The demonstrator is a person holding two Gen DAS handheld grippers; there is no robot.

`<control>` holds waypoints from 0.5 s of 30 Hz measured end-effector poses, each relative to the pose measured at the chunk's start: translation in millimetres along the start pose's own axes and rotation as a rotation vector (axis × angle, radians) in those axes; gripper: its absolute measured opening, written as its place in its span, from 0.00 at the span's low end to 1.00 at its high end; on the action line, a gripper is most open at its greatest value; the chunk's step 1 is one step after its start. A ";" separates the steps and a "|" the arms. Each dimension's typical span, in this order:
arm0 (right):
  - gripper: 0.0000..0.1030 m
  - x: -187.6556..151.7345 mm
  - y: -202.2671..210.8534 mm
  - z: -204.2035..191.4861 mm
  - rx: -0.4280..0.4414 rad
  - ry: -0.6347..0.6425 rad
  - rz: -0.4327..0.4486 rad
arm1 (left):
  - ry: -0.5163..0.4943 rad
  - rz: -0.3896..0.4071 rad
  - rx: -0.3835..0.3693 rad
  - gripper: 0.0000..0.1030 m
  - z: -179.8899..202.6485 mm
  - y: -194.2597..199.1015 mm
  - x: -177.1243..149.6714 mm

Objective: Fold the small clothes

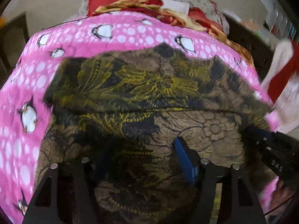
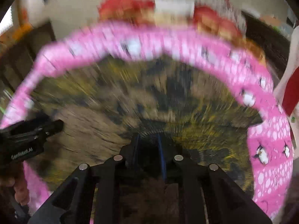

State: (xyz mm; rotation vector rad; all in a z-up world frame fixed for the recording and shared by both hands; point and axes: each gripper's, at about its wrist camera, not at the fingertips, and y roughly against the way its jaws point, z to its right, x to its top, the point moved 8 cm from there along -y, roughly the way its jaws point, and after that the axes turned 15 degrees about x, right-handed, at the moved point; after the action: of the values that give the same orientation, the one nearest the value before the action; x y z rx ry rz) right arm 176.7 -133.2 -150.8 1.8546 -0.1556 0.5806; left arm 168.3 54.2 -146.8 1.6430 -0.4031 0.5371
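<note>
A brown cloth with yellow and black flower print [image 1: 142, 97] lies folded over on a pink penguin-print blanket [image 1: 123, 35]. My left gripper [image 1: 142, 160] is low over the cloth's near part, its blue-padded fingers [image 1: 184, 160] wide apart with cloth between and under them. My right gripper [image 2: 148, 143] is over the same cloth [image 2: 142, 93], its fingers close together; the view is blurred, so I cannot tell whether cloth is pinched. Each gripper shows in the other's view, the right one [image 1: 269, 145] and the left one [image 2: 31, 134].
A heap of red, gold and white clothes [image 1: 149, 5] lies behind the blanket. A red and white garment [image 1: 282, 78] hangs at the right. Dark wooden furniture [image 1: 248, 43] stands at both sides. The pink blanket also shows in the right wrist view [image 2: 269, 149].
</note>
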 end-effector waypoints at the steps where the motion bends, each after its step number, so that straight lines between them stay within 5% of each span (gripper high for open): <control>1: 0.22 2.4 8.7 0.2 0.025 0.015 0.034 | -0.045 -0.008 0.027 0.71 3.5 0.9 0.8; 6: 0.22 15.7 56.4 47.2 -0.015 -0.052 0.199 | -0.009 -0.032 0.047 0.72 -16.4 1.5 18.7; 9: 0.24 5.0 30.4 84.0 -0.052 -0.097 0.068 | -0.055 -0.047 0.061 0.81 -16.7 -19.9 23.0; 11: 0.24 15.4 32.0 85.1 -0.043 -0.079 0.099 | -0.096 -0.036 0.089 0.84 -10.9 -23.6 33.0; 15: 0.24 56.5 22.1 98.6 0.007 -0.098 0.100 | 0.006 -0.045 0.086 0.83 -30.9 -41.6 84.4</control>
State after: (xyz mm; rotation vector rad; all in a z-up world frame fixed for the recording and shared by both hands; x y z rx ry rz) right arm 248.4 -221.8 -130.4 1.8907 -0.3132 0.5594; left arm 257.6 94.3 -131.0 1.7287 -0.3412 0.5317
